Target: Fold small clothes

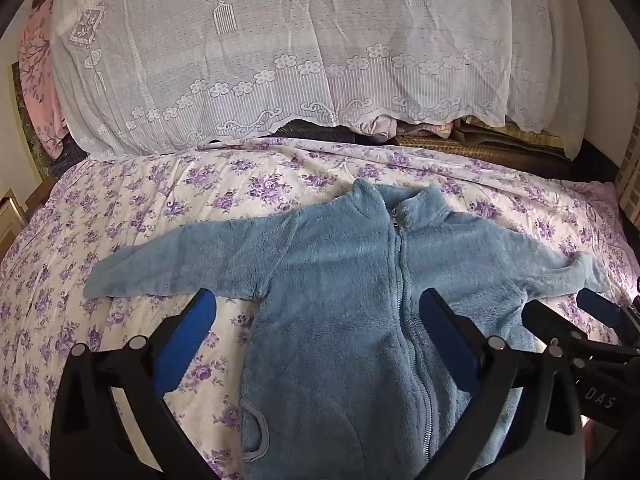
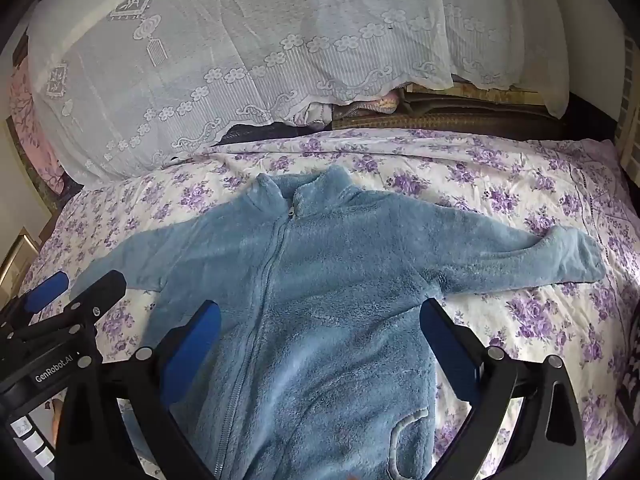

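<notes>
A small blue fleece zip jacket lies flat on the floral bedspread, front up, zipper closed, both sleeves spread out sideways. It also shows in the right wrist view. My left gripper is open and empty, hovering over the jacket's left half near the armpit. My right gripper is open and empty above the jacket's right half. The right gripper shows at the right edge of the left wrist view; the left gripper shows at the left edge of the right wrist view.
The white bedspread with purple flowers covers the bed. A pile under a white lace cloth stands behind the jacket. Folded fabrics and a dark mat lie under its edge. A pink cloth is at far left.
</notes>
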### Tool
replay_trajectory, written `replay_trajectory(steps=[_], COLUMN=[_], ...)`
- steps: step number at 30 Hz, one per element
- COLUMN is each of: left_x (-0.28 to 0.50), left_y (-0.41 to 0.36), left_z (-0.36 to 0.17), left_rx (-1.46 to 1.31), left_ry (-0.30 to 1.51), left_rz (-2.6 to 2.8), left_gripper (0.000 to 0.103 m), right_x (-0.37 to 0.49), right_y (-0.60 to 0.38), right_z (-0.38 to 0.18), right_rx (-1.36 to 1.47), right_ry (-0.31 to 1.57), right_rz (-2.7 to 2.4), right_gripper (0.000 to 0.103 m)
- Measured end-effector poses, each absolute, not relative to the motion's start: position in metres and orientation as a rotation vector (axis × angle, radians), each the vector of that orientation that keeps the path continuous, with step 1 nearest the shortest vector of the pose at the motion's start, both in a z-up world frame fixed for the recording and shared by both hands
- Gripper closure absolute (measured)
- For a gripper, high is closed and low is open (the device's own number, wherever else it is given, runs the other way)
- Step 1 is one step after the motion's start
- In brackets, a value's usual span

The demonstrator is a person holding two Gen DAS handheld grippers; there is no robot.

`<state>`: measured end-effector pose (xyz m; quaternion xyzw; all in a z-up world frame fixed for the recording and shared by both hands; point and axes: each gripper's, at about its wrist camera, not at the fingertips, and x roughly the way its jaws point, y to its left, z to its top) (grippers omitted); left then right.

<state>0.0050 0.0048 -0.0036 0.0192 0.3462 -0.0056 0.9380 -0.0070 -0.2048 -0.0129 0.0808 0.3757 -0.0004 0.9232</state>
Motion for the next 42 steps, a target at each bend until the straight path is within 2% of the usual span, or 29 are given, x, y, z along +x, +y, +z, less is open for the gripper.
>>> replay_trajectory(steps=[42], left_x=[0.0001], left_y=[0.0083], left_z=[-0.0087], left_rx=[0.032], left_ry=[0.715], left_rz=[-0.007], left_gripper=[0.004], right_x=[-0.0087], right_y=[-0.2035], right_z=[-0.0114], right_rx=[0.165], right_ry=[0.767], right_rz=[0.000], right_gripper=[0.003])
